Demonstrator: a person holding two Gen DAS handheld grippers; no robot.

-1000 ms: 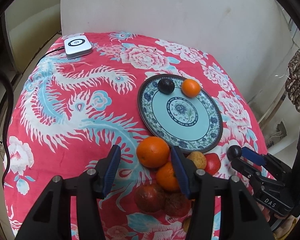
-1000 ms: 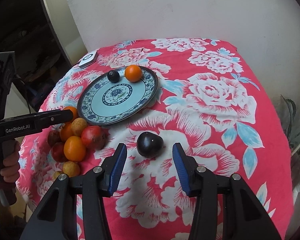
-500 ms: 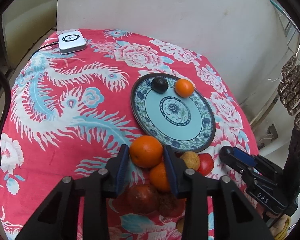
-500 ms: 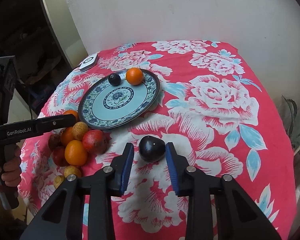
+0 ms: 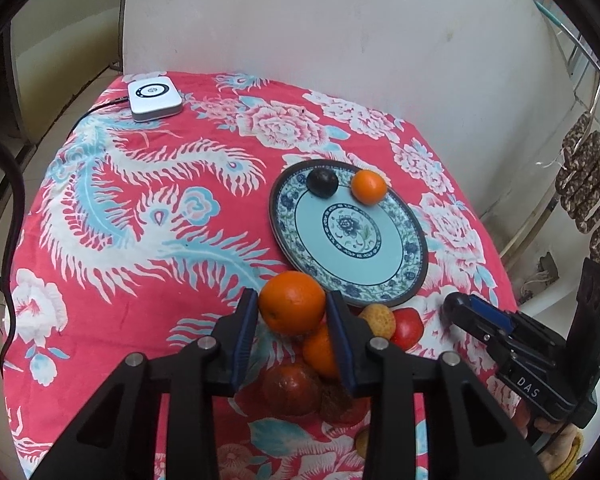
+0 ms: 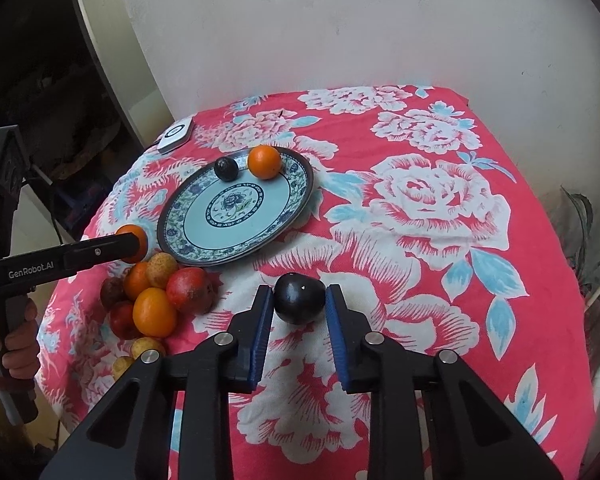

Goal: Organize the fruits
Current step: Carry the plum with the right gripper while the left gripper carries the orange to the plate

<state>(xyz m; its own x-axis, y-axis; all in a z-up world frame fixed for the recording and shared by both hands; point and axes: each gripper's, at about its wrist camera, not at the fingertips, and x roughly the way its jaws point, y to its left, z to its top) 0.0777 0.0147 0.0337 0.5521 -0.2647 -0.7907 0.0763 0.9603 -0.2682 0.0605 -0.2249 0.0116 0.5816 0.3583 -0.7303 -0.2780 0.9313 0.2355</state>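
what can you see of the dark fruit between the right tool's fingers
The dark, nearly black round fruit has smooth, slightly glossy skin with a tiny white glint. It sits between the blue-padded fingers of the right tool, both pads closed against its sides. Below it is the red floral tablecloth, near the blue patterned plate; whether it is lifted is unclear.

We see each tool, left (image 5: 292, 312) and right (image 6: 299, 300): black frames, blue finger pads, silver screws, white "GenRobot.AI" and "DAS" lettering.

A home: a table with flowered red cloth (image 5: 112, 216), a painted plate (image 5: 384, 276), a plain wall (image 6: 340, 28).
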